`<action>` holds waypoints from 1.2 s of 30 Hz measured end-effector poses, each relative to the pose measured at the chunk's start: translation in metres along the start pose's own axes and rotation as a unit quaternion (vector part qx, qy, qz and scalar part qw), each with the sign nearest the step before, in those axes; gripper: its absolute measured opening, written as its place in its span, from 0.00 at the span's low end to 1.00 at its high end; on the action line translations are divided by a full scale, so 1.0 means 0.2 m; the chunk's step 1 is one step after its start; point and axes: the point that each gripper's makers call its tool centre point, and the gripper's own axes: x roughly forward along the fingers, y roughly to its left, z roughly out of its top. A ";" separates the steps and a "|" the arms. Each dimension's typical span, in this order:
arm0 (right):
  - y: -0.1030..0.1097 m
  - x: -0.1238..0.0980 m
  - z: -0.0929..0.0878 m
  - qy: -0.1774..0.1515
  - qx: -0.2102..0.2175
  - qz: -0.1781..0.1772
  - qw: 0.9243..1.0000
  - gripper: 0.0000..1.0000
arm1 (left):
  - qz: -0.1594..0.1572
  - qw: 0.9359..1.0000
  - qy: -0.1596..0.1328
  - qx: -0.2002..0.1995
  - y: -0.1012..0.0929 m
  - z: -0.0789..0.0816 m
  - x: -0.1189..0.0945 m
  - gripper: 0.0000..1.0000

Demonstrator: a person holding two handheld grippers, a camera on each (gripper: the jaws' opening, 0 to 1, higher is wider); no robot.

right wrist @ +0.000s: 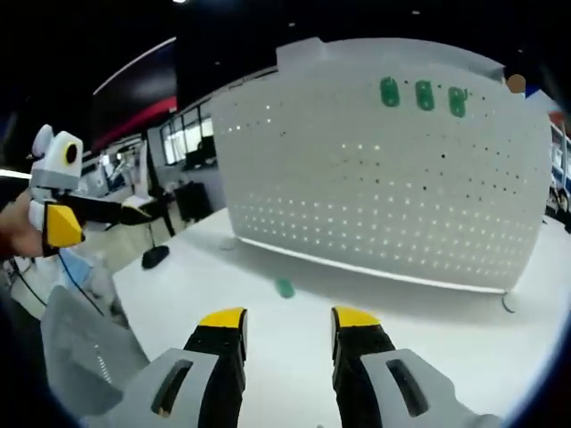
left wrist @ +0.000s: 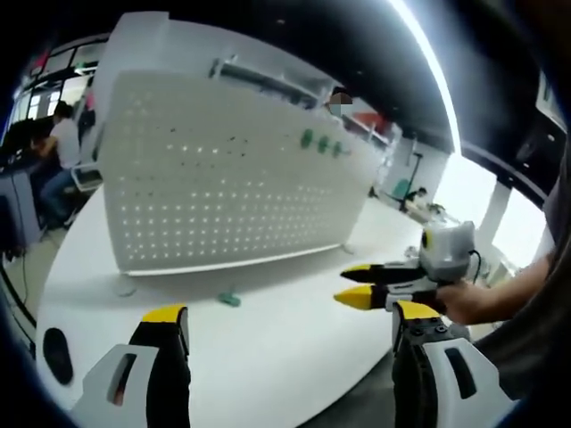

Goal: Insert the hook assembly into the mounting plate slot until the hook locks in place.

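Observation:
A white pegboard mounting plate [left wrist: 232, 169] stands upright on the white table [left wrist: 268, 357], with three green hooks [left wrist: 321, 143] seated high on its face. One loose green hook [left wrist: 230, 300] lies on the table in front of the board. My left gripper [left wrist: 290, 312] is held open and empty, just short of that hook. My right gripper [left wrist: 350, 285] reaches in from the right, a hand [left wrist: 464, 301] holding it. In the right gripper view, my right gripper [right wrist: 289, 317] stands open and empty just short of the loose hook [right wrist: 285, 288], facing the plate [right wrist: 384, 178] and its three hooks [right wrist: 424, 94]. My left gripper [right wrist: 80, 218] shows at the left.
A black mouse [left wrist: 56, 352] [right wrist: 155, 257] lies near the table's edge. A person [left wrist: 58, 152] sits at a desk beyond the table. Bare tabletop [right wrist: 428, 339] stretches between the grippers and the board's foot.

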 end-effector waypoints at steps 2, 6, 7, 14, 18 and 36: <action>0.02 0.05 -0.01 0.005 0.006 0.010 1.000 0.36 | 0.003 1.000 0.001 -0.002 0.01 0.00 0.00 0.96; 0.06 0.14 0.01 0.006 0.007 0.027 1.000 0.36 | 0.008 1.000 0.005 -0.006 0.04 -0.01 0.00 0.96; 0.07 0.16 0.01 0.006 0.007 0.030 1.000 0.36 | 0.008 1.000 0.007 -0.007 0.05 -0.02 0.00 0.96; 0.09 0.31 0.02 0.016 0.002 0.044 0.999 0.36 | 0.009 1.000 0.014 -0.011 0.07 -0.03 0.02 0.96; 0.09 0.39 0.03 0.019 0.002 0.050 0.999 0.36 | 0.009 1.000 0.014 -0.015 0.08 -0.03 0.03 0.96; 0.13 0.67 -0.05 0.056 0.009 0.070 0.996 0.36 | 0.019 0.999 0.027 -0.035 0.19 -0.07 0.06 0.96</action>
